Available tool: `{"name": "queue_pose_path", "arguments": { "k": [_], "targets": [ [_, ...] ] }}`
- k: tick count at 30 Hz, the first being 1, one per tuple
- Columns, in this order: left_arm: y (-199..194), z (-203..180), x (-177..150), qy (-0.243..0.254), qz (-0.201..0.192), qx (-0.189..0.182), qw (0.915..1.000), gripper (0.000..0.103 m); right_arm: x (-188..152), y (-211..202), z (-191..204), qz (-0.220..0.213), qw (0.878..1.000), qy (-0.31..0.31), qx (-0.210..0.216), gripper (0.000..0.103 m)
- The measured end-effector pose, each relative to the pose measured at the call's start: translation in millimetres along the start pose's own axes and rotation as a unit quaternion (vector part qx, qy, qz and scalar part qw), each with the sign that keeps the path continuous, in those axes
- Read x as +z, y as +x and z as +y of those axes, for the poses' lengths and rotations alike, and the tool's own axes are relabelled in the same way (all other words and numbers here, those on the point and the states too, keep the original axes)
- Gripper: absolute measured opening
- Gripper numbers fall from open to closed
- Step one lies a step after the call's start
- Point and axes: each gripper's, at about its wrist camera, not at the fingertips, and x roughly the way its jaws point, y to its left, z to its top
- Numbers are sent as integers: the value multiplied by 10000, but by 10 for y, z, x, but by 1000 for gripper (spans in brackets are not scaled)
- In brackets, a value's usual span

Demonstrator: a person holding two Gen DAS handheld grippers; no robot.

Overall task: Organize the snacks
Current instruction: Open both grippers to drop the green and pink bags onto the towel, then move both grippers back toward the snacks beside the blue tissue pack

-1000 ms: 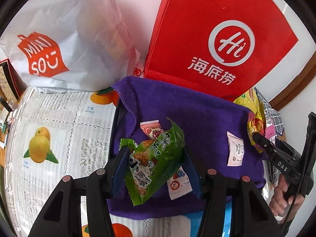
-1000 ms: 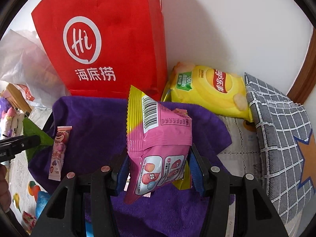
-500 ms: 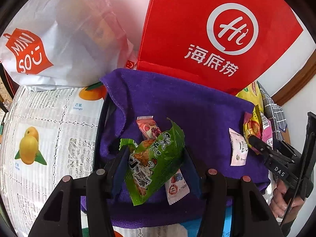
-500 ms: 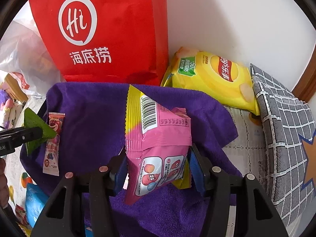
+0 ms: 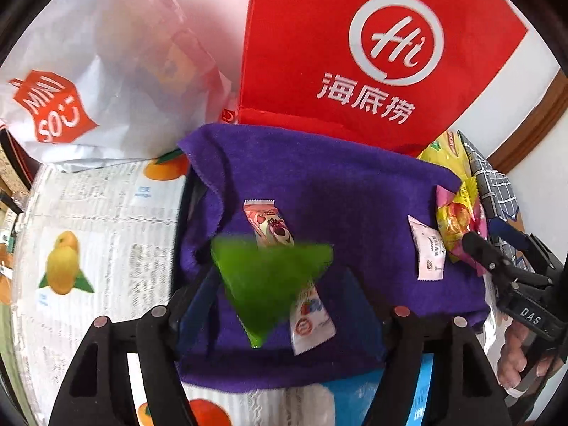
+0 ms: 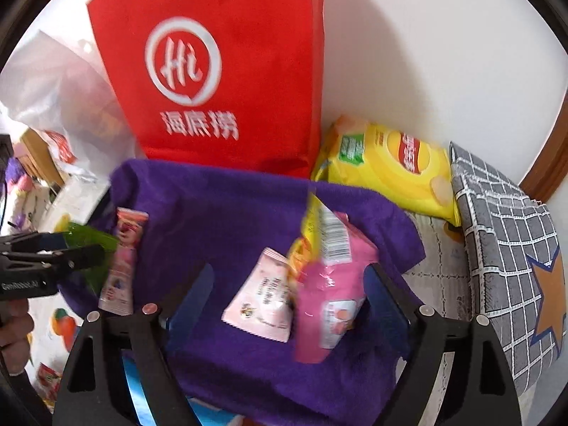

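Green blurred packet (image 5: pixel 266 291) loose between my left gripper's (image 5: pixel 280 305) wide-spread fingers, pink-and-yellow packet (image 6: pixel 330 284) blurred between my right gripper's (image 6: pixel 287 298) parted fingers, both over the purple towel (image 5: pixel 337 191), red bag (image 5: pixel 355 46) behind the towel.

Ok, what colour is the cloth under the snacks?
Purple cloth; the right wrist view shows it best.
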Motion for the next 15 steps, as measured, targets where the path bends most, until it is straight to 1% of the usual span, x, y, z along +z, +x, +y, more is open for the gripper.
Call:
{"name": "queue_pose_path", "arguments": {
  "k": [3,7,11,13,15],
  "targets": [
    [-188,13,-51,20,-145,10,9999,74,-33,-176,14,-170,9998,17,-67,87],
    [-457,37,-154,-16,-402,-39,9992,74,-132,-494,58,-555,9980,-127,-284,87],
    [-709,41,-312,-37,-578,-61,9983,74,-301,-851,63,-849,9953,-175,-436,87],
    [-822,39,-402,-30,-662,-17,9978,74,-390,-958,51,-808,9956,-99,-465,87],
    [-921,30,-509,-44,-744,-3,9972,74,-493,-1061,36,-633,9974,-5,-344,87]
  ]
}}
